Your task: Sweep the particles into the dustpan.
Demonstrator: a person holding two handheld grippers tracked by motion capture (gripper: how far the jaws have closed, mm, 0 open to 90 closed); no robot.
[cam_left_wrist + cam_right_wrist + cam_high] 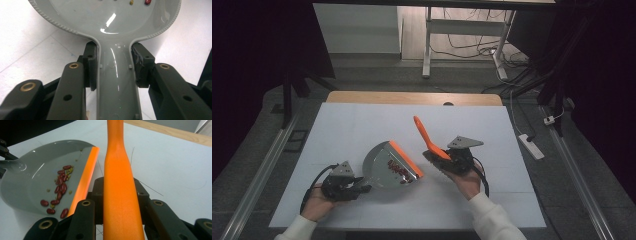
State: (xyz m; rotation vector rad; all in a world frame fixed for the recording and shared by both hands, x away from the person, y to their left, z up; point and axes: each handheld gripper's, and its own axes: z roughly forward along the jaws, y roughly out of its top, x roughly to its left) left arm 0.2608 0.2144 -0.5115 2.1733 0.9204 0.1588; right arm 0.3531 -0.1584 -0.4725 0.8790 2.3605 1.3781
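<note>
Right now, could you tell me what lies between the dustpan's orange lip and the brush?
Only bare white table: in the high view, dustpan and brush sit apart with nothing between.

both hands are wearing white long sleeves [492, 220], cuffs showing at the wrists. the left gripper [343, 186] is showing a black body topped by a grey three-cornered plate, with a black cable looping off its rear. the right gripper [458, 156] is carrying the same grey plate and a black cable curling round the wrist. in the left gripper view the jaws are reading as matte black links with brass-ringed pivot holes and small plain bores; the pads [90, 65] are looking like blocky black rubber, one chipped at its edge. the right gripper view is showing matching black links and brass bushings.
</note>
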